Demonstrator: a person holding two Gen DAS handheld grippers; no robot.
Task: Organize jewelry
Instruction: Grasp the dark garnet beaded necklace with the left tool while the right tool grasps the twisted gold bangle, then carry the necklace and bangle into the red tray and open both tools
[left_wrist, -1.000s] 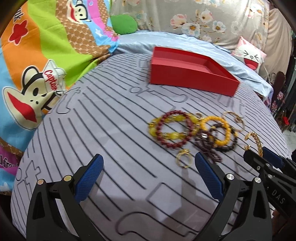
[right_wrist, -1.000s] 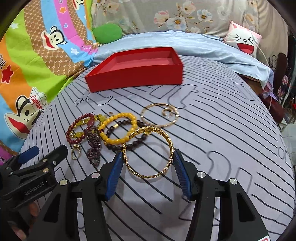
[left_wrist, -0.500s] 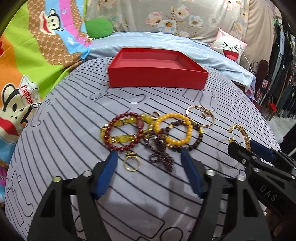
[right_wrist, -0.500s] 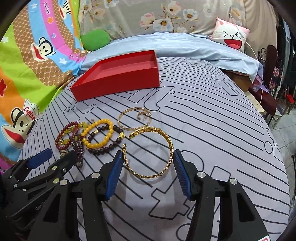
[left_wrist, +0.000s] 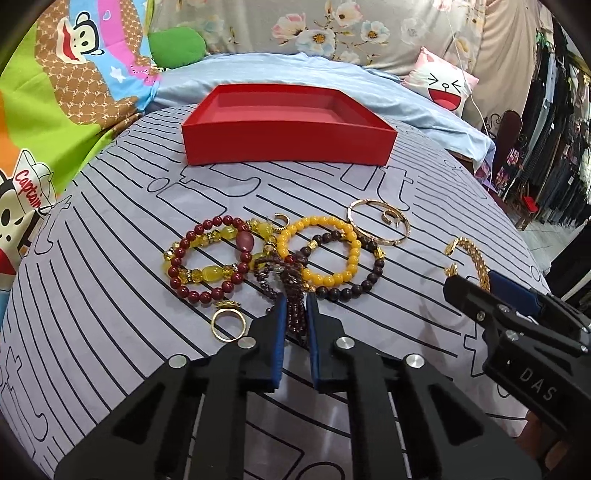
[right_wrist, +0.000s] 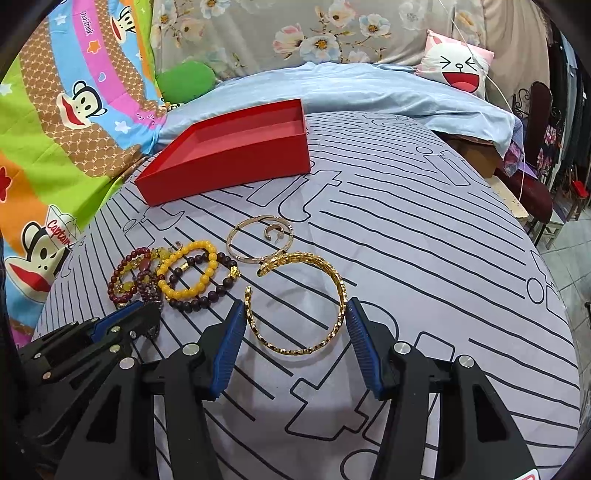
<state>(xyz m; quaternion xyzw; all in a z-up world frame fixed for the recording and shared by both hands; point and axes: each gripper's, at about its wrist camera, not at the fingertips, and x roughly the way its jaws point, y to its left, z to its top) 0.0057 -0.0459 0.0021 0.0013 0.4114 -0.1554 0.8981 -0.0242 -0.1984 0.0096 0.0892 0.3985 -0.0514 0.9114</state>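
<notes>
Left wrist view: left claw (left_wrist: 294, 308) clenched on dark garnet bead strand (left_wrist: 291, 295) just ahead; right claw (right_wrist: 295, 314) released, straddling gold chain bangle (right_wrist: 299, 306); lift slowly, untangling neighbours, toward red cardboard tray (left_wrist: 288, 147) beyond.

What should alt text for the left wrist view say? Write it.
The left claw is shut on a dark purple beaded strand in a pile of bead bracelets on striped bedding. An empty red box sits beyond.
</notes>
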